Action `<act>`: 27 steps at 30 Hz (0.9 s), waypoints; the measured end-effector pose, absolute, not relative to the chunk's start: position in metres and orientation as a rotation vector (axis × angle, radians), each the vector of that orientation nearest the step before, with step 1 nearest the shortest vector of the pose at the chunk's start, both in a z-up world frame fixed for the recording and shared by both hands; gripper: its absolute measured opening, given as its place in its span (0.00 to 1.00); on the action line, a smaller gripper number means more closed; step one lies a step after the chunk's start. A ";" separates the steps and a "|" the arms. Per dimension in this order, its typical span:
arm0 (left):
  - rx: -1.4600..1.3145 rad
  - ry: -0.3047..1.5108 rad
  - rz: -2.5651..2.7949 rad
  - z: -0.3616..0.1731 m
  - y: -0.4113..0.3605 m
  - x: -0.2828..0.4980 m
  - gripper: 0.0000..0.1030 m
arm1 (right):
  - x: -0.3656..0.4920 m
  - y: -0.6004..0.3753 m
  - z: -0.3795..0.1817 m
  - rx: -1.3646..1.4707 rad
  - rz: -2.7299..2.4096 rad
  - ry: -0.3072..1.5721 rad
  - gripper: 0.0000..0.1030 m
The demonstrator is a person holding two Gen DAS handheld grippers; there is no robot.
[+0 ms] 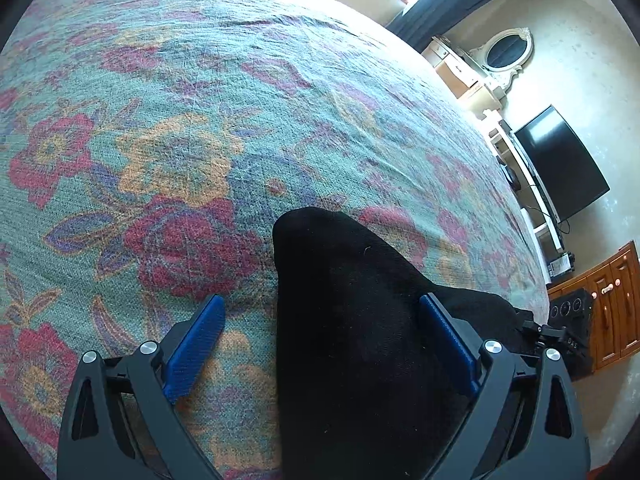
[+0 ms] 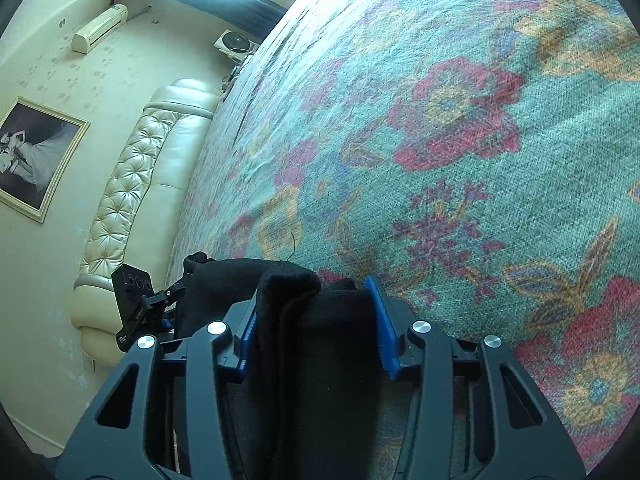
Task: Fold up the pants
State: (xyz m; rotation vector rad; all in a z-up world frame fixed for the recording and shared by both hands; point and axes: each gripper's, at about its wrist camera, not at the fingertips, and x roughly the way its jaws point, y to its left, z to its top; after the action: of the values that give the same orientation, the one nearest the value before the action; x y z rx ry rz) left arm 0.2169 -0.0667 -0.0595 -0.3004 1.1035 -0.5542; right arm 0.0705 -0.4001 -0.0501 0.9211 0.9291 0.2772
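The black pants [image 1: 360, 320] lie on the floral bedspread [image 1: 180, 120], one end reaching forward between my left gripper's fingers. My left gripper [image 1: 320, 300] is open wide. The cloth rests against its right blue pad [image 1: 448, 340], while the left pad stands apart over bare bedspread. In the right wrist view, a bunched fold of the black pants [image 2: 312, 320] fills the gap between the blue pads. My right gripper [image 2: 312, 292] is shut on that fold just above the bedspread [image 2: 440, 140]. More black cloth trails off to its left.
The bed's edge curves along the right of the left wrist view, with a TV [image 1: 560, 164], a wooden cabinet [image 1: 612, 304] and an oval mirror [image 1: 508, 52] beyond. A cream tufted headboard [image 2: 132, 184] and a framed picture [image 2: 36, 156] are left of the right gripper.
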 end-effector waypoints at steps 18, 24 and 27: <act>-0.250 1.046 -0.634 -0.059 -0.072 0.214 0.39 | 0.068 -0.403 -0.055 0.948 0.242 0.879 0.40; -0.237 1.035 -0.645 -0.057 -0.073 0.210 0.47 | 0.068 -0.406 -0.057 0.974 0.276 0.876 0.44; -0.276 1.055 -0.660 -0.055 -0.065 0.209 0.78 | 0.062 -0.413 -0.060 1.038 0.324 0.868 0.50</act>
State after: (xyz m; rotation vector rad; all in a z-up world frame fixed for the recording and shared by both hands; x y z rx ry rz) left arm 0.2087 -0.0655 -0.0548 -0.2758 1.0546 -0.6602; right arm 0.0616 -0.4129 -0.0598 1.0379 0.8679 0.3241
